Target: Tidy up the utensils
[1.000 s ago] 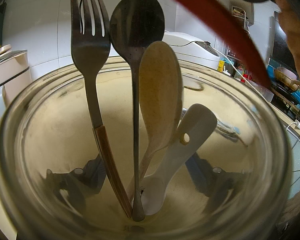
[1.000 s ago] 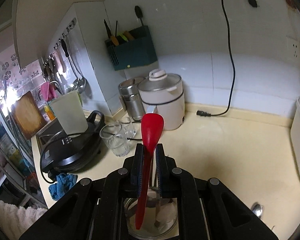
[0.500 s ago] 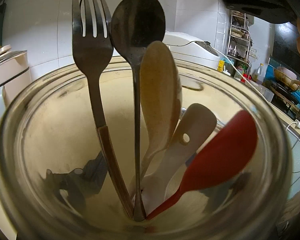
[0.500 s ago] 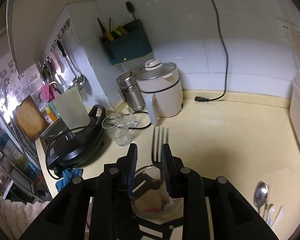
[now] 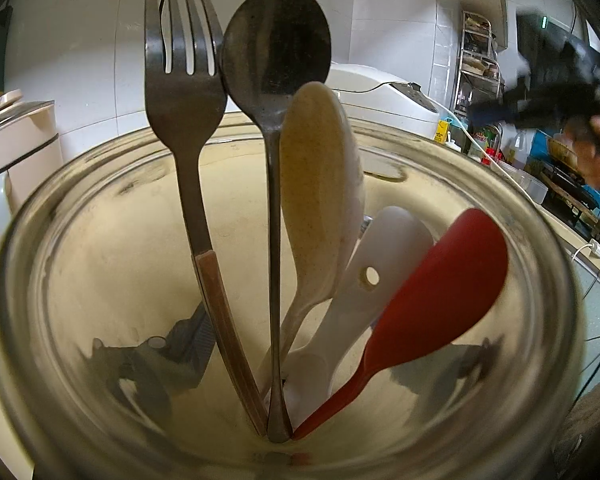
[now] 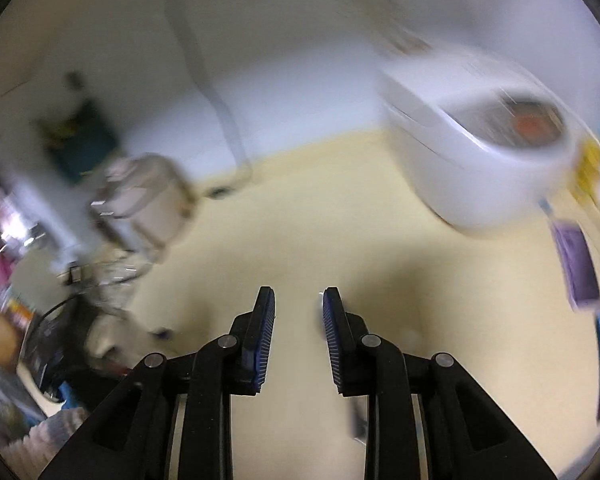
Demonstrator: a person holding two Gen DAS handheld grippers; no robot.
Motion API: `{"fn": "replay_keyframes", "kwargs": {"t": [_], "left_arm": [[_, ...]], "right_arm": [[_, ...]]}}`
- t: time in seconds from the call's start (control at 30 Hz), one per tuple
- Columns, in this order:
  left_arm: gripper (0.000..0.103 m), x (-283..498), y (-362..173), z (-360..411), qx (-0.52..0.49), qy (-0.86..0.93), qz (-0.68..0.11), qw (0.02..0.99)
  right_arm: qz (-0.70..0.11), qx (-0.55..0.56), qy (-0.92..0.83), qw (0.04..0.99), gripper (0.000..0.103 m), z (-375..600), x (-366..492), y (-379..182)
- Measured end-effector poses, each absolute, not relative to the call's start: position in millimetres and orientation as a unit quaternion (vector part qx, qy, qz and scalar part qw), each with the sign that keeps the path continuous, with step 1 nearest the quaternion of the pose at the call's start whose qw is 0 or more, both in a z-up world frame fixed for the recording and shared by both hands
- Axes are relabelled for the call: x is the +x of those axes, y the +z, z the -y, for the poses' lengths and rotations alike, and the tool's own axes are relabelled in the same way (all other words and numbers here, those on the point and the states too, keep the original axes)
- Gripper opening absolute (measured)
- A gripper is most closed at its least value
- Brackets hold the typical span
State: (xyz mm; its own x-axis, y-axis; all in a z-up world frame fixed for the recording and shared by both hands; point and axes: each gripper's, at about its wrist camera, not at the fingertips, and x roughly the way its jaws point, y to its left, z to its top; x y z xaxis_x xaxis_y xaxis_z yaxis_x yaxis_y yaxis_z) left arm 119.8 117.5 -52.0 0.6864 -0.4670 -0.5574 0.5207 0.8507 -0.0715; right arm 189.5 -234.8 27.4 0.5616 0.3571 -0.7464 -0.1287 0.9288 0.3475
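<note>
Filling the left wrist view, a glass jar (image 5: 52, 264) stands on the cream surface (image 5: 112, 248) and holds five utensils, all handle-down and meeting at its base. Nearest the jar's right wall leans a red spoon (image 5: 440, 304); beside it a white spoon (image 5: 384, 256) with a hole, then a beige spoon (image 5: 316, 208), a dark metal spoon (image 5: 276, 40) and a fork (image 5: 184, 92) with a brown handle, both rising well above the rim. The left tool (image 5: 296, 364) shows only as dark shapes through the glass on either side of the jar, so it appears clamped on it. Beyond the jar sit a white cooker (image 5: 380, 84), a tiled wall and shelving.

Only the right wrist view shows the right tool (image 6: 299, 300), its blue-padded fingers (image 6: 265, 332) spread wide with nothing between them, over bare cream surface (image 6: 308, 216). Everything past it is motion-blurred: a white cooker (image 6: 472, 152), a lidded pot (image 6: 144, 200), a hanging cable.
</note>
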Motion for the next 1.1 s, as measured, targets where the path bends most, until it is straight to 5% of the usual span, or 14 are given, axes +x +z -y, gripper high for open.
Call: {"fn": "replay_keyframes", "kwargs": {"t": [0.43, 1.1], "left_arm": [[0.083, 120, -52, -118, 0.046, -0.270, -0.290, 0.917], [0.084, 117, -50, -114, 0.048, -0.270, -0.291, 0.917]], "right_arm": [[-0.566, 0.114, 0.101, 0.810, 0.025, 254, 197, -73], [-0.569, -0.030, 0.151, 0.808, 0.025, 191, 248, -100]]}}
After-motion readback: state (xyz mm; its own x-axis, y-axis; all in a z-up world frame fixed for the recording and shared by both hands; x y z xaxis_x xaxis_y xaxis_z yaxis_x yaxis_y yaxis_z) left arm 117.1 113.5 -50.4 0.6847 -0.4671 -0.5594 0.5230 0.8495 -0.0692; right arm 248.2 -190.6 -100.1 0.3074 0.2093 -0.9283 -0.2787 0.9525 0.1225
